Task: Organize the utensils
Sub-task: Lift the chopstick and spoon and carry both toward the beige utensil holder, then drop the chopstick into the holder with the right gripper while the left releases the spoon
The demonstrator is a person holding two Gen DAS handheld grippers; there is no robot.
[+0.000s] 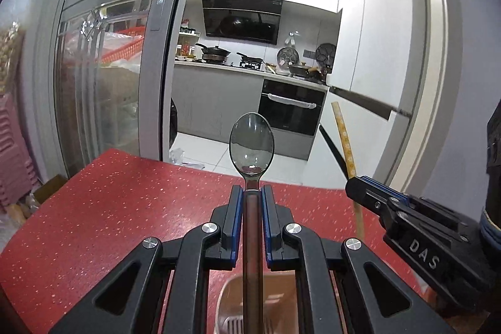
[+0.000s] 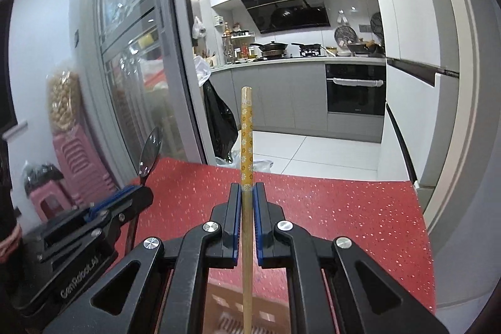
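Beyond the red speckled table [image 1: 109, 208] an open sliding glass door [image 1: 103, 77] leads to a kitchen with a black oven [image 1: 291, 108], pans on the stove [image 1: 216, 52] and a white fridge [image 1: 375, 36]. Pink plastic stools [image 2: 78, 165] are stacked at the left. Nothing blocks the table top ahead of either gripper. Under both grippers a tan container [image 1: 260, 302] with a slotted bottom is partly seen. The left gripper [image 1: 252, 193] is closed on the handle of a metal spoon [image 1: 252, 143], whose bowl stands forward above the table. The right gripper [image 2: 247, 191] is clamped on a wooden chopstick [image 2: 246, 140] with a yellow flower pattern, pointing forward too.
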